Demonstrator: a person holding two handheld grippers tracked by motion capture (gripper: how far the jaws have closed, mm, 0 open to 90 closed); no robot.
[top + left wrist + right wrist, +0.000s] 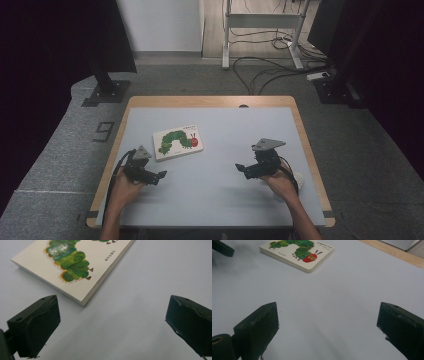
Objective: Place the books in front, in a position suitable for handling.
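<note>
In the high view a flat picture book (178, 142) with a green caterpillar on its white cover lies left of centre on the pale grey table (225, 195), its long edges slightly tilted. The left gripper (161, 174) sits just below and to the left of the book, held by a hand coming in from the lower left of the frame; its tip points toward the middle of the table. The right gripper (240, 167) is well apart from the book, right of centre, held by a hand from the lower right, and points left. Both hover close above bare table, and neither touches the book.

The high view is too small to show how the jaws stand; the gripper views settle that. In the left gripper view the two black jaws are spread wide at the lower corners, with nothing between them but table, and the left gripper (112, 326) faces the book (82, 267) closely, one cover corner lying near the left jaw in the upper left of the frame. This view shows the book's thick board edge and the caterpillar's hind segments.

In the right gripper view the right gripper (327, 331) also has its jaws wide apart over empty table. Here the book (298, 252) lies far off at the top, with the caterpillar's red head showing. The table's wooden rim (397, 252) crosses the upper right corner
</note>
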